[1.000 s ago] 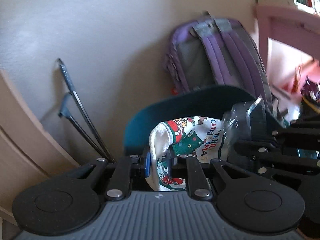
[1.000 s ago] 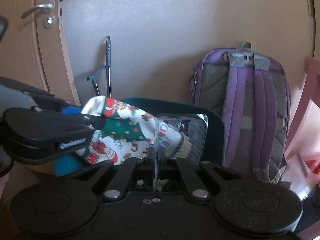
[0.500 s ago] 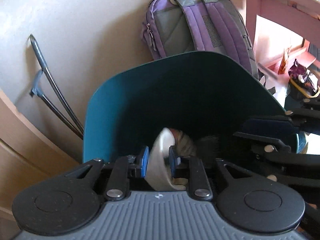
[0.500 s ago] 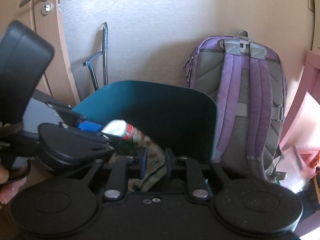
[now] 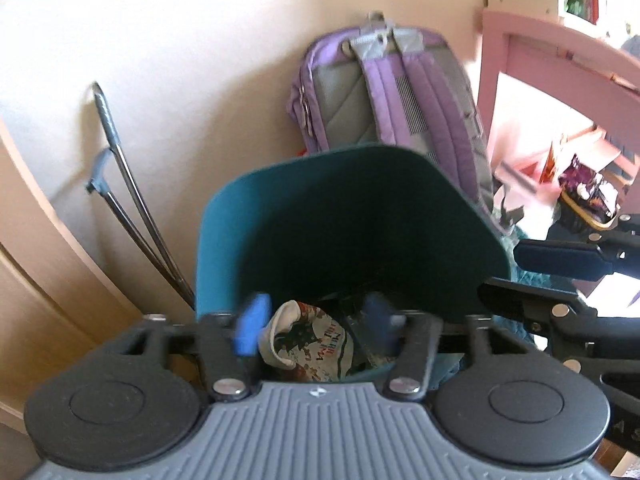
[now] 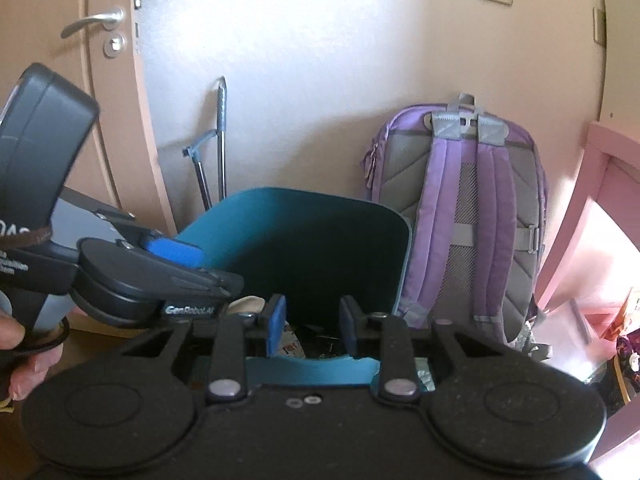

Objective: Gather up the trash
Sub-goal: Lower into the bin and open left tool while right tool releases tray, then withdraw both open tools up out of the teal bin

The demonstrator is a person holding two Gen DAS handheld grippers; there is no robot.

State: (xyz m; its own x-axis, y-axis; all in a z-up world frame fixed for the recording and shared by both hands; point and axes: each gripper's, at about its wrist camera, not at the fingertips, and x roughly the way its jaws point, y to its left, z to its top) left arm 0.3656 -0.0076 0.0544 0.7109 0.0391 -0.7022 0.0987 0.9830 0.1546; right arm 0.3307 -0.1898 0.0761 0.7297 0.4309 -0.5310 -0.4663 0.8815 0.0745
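The crumpled napkin (image 5: 308,336), white with a Christmas print, lies inside the teal bin (image 5: 352,220) at the lower centre of my left view. It shows between the two blue pads of my left gripper (image 5: 316,326), but neither pad presses on it; the jaws stand well apart and are opening. I judge this to be the letting-go, with the napkin lying among the darker rubbish at the bottom of the bin. In the right view only a scrap of printed paper shows low in the bin, just past my right gripper (image 6: 310,328), whose jaws are also apart and opening with nothing gripped between them. Both grippers hang over the near rim of the bin and point down into it, which makes sense: anything let go from there falls inside rather than onto the floor.

My left gripper also shows in the left part of the right view, reaching in over the rim, with the fingers of a hand (image 6: 16,344) behind it at the lower left edge.

Behind the bin, a purple backpack (image 6: 468,216) leans upright against the wall, just beside the bin's far right corner. A folded metal frame (image 5: 128,200) leans on the wall at centre left, next to a wooden door (image 6: 64,120). Pink furniture (image 5: 560,64) fills the upper right. None of it stands in my way; only the two grippers crowd each other over the opening.
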